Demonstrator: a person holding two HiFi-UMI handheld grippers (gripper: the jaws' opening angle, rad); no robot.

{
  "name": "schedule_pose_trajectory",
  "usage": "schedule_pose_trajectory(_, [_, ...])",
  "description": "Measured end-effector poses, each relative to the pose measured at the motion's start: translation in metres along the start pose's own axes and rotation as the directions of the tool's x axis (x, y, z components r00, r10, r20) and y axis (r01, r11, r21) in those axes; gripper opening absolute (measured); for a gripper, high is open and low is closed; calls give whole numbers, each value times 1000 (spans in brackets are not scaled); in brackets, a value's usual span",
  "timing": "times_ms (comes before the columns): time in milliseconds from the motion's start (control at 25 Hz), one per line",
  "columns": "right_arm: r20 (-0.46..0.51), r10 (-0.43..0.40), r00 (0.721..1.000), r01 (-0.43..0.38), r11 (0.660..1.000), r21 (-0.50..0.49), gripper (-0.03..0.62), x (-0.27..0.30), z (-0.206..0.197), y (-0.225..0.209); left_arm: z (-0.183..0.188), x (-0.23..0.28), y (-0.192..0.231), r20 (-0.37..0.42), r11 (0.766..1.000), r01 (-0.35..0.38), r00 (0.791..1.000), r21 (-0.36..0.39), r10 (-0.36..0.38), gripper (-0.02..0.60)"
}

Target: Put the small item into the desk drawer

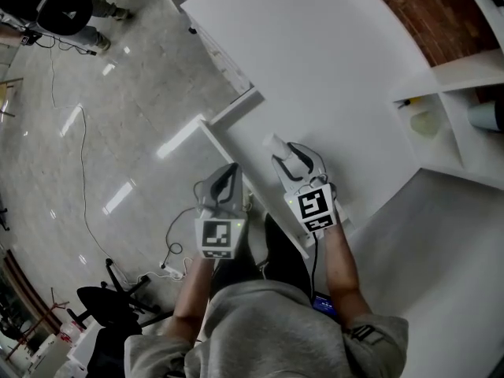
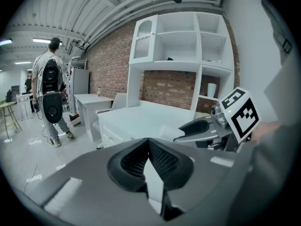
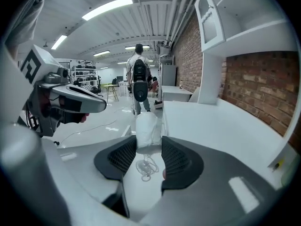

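My right gripper (image 1: 285,154) is shut on a small white wrapped item (image 1: 275,142) and holds it just above the left edge of the white desk (image 1: 331,61). In the right gripper view the item (image 3: 146,128) sits squeezed between the black pads (image 3: 175,158), with a thin coiled cord hanging under it. My left gripper (image 1: 230,173) hangs beside the right one, off the desk edge and over the floor. Its jaws (image 2: 149,145) meet at the tips with nothing between them. A white drawer-like panel (image 1: 230,110) juts out from the desk's left edge, just ahead of both grippers.
A white shelf unit (image 1: 465,109) stands on the desk at the right, before a brick wall. A person with a backpack (image 3: 139,76) stands on the shiny floor further off. A black office chair (image 1: 110,305) and floor cables (image 1: 87,203) lie at the lower left.
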State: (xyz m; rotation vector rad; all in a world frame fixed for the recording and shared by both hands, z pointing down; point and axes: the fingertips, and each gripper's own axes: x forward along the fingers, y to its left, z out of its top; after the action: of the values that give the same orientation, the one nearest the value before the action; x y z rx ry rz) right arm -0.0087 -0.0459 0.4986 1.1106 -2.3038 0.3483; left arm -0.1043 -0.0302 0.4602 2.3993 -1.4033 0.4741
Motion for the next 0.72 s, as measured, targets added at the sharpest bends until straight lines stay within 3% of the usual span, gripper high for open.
schedule_pose_trajectory(720, [-130,91,987,-84,995,56,173,113,-65,9,-63,44,44,-91,999,-10,996,-44,6,12])
